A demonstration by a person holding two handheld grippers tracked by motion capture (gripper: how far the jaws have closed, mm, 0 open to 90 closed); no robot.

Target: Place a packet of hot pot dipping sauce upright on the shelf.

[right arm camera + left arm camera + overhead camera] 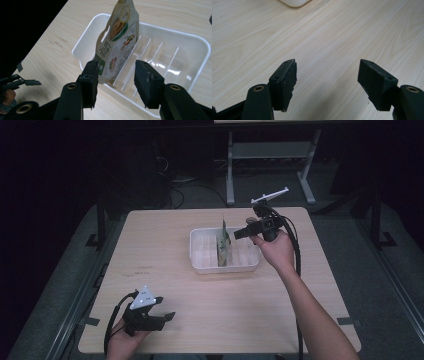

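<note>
1. The right gripper [239,234] hangs just past the tray's right end, pointing in over it. Its jaws stand apart with nothing between the pads [90,82] — empty, not gripping.

2. Just ahead of those jaws is the pouch [117,41], standing upright on its edge in a slot of the white tray [200,63], leaning lightly against one of the thin dividers [130,61]. In the high view the pouch [223,245] sits about mid-tray, its top above the rim.

3. Handling, as I judge it: a printed, glossy foil-type snack pouch — light, soft-sided and likely slippery. It should bend rather than break, but a hard squeeze could crush what is inside. It is held up only by the divider, so a sideways nudge may tip it.

4. Best hold: the flat sealed strip at the top, near the hang hole, pinched across the two faces. That part is stiffest and stands free of the dividers.

5. The left gripper [167,316] rests at the near left of the table [165,245], well apart from the tray, jaws wide over bare wood.
</note>
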